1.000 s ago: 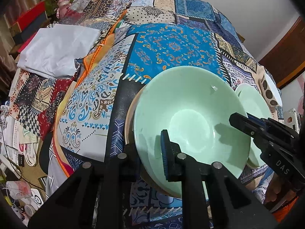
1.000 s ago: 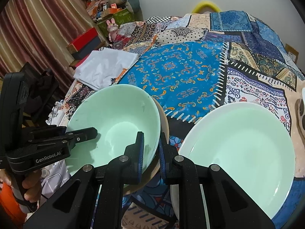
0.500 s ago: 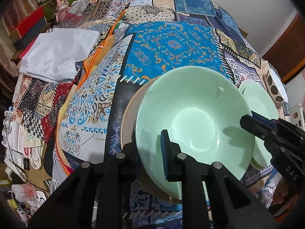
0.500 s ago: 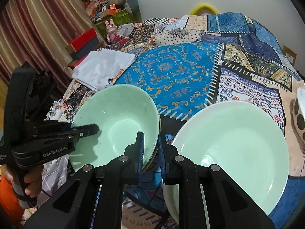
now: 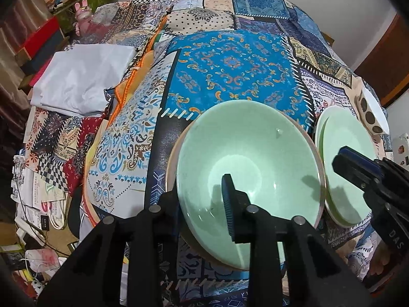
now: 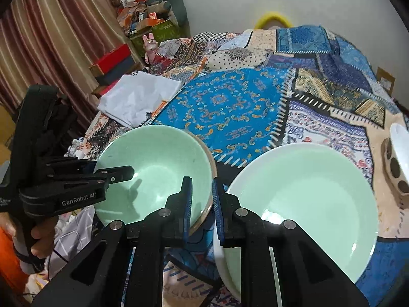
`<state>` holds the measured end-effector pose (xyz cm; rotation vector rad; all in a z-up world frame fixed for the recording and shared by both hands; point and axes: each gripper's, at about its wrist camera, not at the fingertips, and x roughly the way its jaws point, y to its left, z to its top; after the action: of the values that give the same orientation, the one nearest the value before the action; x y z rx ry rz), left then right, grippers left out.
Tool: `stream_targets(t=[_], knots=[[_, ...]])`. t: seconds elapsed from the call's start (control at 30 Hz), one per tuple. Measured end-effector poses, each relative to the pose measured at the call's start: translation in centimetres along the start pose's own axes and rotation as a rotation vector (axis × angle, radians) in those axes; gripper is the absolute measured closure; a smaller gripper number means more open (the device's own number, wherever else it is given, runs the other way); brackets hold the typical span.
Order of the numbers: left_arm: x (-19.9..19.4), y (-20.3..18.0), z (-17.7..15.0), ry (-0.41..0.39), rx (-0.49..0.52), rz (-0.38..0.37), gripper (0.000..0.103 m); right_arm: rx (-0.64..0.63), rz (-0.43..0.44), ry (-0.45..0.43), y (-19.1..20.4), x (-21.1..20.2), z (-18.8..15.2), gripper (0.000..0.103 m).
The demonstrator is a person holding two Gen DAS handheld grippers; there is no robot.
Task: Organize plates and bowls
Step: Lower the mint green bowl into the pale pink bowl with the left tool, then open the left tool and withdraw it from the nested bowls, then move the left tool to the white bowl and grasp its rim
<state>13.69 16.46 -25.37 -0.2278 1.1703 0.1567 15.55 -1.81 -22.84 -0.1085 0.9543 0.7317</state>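
My left gripper (image 5: 202,199) straddles the near rim of the green bowl (image 5: 245,158), its jaws opening and no longer pinching that rim. The bowl sits nested in a brown-rimmed dish (image 6: 208,158) on the patchwork cloth (image 5: 230,61). My right gripper (image 6: 202,204) is clenched on the bowl's right rim, the green plate (image 6: 306,192) just right of it.

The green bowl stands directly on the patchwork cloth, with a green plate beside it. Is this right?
Not quite: the right wrist view shows the green bowl resting in a brown-rimmed dish, not directly on the patchwork cloth. The green plate is beside it.
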Motion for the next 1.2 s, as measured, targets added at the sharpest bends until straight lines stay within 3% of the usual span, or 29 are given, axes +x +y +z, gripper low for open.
stream_targets(t=[0.1,0.17,0.27,0.43,0.8,0.9,1.03,1.2], knots=[[-0.5,-0.3,0.1,-0.013,0.010,0.018,0.063,-0.008,-0.002,-0.010,-0.1,-0.6,0.0,0.086],[-1.4,-0.6,0.2,-0.045,0.022,0.036,0.049,-0.008,-0.004,-0.020,-0.3,-1.0,0.1,0.083],[-3.1,-1.1,0.5,-0.097,0.044,0.046,0.040,-0.008,-0.026,-0.044,-0.7,-1.9,0.2,0.074],[-5.5,-2.3,1.1,-0.148,0.057,0.040,0.038,0.008,-0.058,-0.108,-1.7,-4.2,0.4,0.052],[-10.3,-8.4,2.2,-0.273,0.151,-0.025,0.029,0.063,-0.154,-0.245,-6.3,-10.8,0.8,0.050],[-11.1,-10.5,2.7,-0.297,0.187,-0.051,0.022,0.065,-0.201,-0.277,-7.7,-12.5,0.6,0.050],[-11.6,-13.7,3.5,-0.326,0.240,-0.071,0.020,0.081,-0.246,-0.320,-9.5,-14.6,0.3,0.038],[-11.7,-17.2,4.5,-0.335,0.288,-0.111,0.019,0.097,-0.311,-0.361,-11.8,-16.8,0.0,0.037]])
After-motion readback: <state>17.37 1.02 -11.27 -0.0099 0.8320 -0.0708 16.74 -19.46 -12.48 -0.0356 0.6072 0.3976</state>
